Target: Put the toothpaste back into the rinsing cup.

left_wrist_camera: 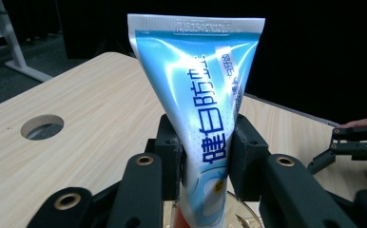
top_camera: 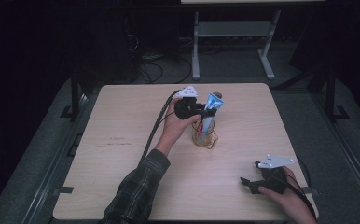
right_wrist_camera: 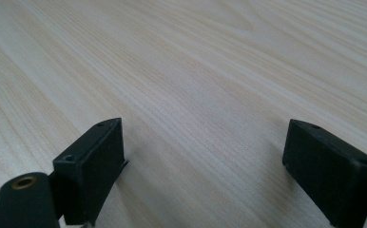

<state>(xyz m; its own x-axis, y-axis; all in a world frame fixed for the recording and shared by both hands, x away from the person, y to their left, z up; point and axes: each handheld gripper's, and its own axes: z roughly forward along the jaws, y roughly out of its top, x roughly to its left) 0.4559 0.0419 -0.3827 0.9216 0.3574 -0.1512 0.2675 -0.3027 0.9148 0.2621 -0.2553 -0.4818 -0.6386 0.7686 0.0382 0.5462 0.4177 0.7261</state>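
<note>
Dim room with dark, murky edges; the pale table (top_camera: 122,140) is softly lit, and glare streaks the toothpaste tube (left_wrist_camera: 196,95).

Bare table (top_camera: 122,177) lies all around; the toothpaste tube (top_camera: 211,109) in its glass (top_camera: 205,136) blocks mid-table.

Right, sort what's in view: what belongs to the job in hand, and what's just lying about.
In the job:
- toothpaste tube, standing in the glass cup
- left tool, jaws either side of the tube

Just about:
- right tool, open, low over the table
- round hole in the tabletop
- desk frame behind
</note>
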